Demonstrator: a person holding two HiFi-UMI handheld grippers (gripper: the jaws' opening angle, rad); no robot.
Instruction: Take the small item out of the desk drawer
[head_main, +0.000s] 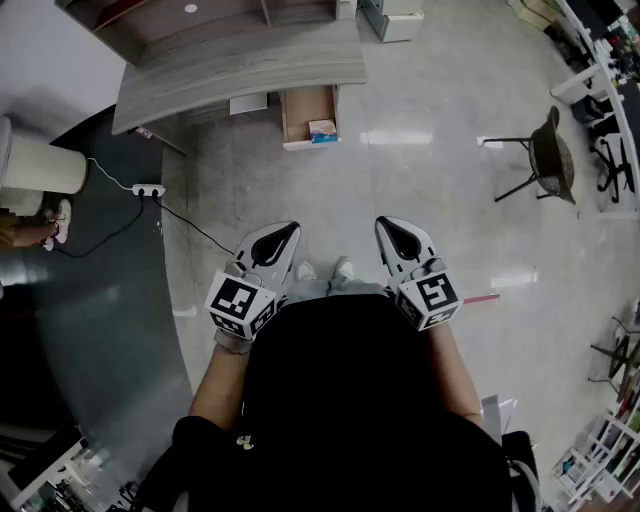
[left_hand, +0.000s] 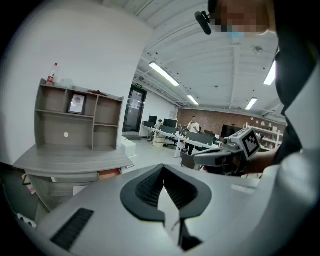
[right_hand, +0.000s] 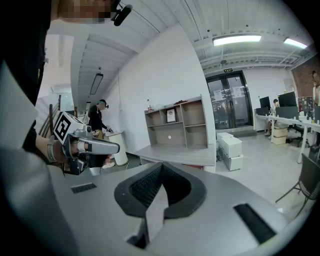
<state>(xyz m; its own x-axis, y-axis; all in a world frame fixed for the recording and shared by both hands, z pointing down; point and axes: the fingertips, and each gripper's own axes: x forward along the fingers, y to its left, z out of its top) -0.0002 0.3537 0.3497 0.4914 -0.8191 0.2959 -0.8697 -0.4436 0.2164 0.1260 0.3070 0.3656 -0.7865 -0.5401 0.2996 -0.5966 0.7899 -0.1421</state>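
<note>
The grey desk (head_main: 240, 65) stands far ahead of me, and its wooden drawer (head_main: 300, 105) is pulled open toward me. A small blue-and-white item (head_main: 322, 128) lies in the drawer's near right corner. Both grippers hang close to the person's body, well short of the desk. My left gripper (head_main: 283, 236) is shut with nothing in it, its jaws meeting at the tip (left_hand: 162, 167). My right gripper (head_main: 392, 230) is likewise shut and empty (right_hand: 161, 166). Each gripper view looks toward the desk (left_hand: 75, 160) (right_hand: 175, 154) and catches the other gripper from the side.
A dark chair (head_main: 552, 155) stands at the right. A white power strip (head_main: 148, 189) with trailing cables lies on the floor left of the drawer, beside a white round bin (head_main: 35, 165). Dark carpet (head_main: 100, 320) covers the left. A shelf unit (left_hand: 80, 120) sits on the desk.
</note>
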